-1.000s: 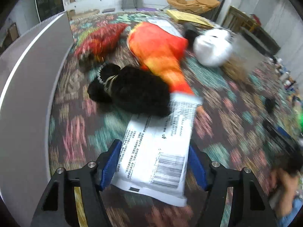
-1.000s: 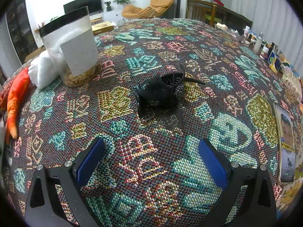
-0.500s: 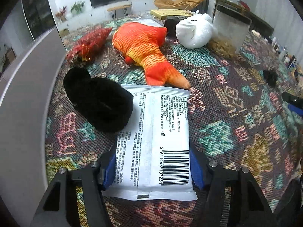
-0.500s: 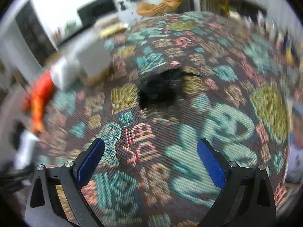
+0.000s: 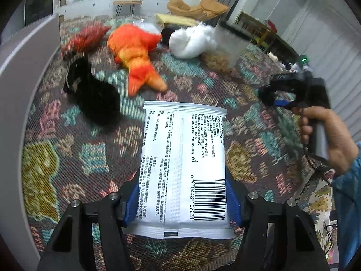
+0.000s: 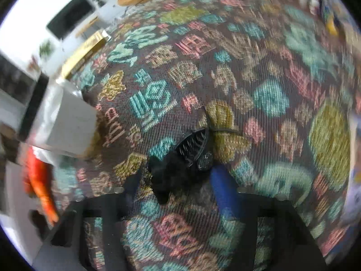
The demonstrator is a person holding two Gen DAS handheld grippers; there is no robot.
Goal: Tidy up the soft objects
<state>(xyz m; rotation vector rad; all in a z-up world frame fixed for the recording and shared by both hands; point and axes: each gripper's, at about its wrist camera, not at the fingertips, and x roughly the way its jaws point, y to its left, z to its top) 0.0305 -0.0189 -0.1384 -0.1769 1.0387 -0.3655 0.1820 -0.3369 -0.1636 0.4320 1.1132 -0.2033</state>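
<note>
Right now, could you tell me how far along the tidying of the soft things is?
Nothing looks sorted yet. In hand: the left gripper is clamped on the white packet, and the right gripper has just been closing around the black hair clip. Left: the black plush, orange fish toy, red toy and white plush lie loose on the patterned cloth.

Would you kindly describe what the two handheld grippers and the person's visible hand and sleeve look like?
Both grippers are black frames with silver screws and blue pads on their fingers: the left gripper and the right gripper. The right hand wraps a grey handle, thin black cables trail below it, and the sleeve is blue.
</note>
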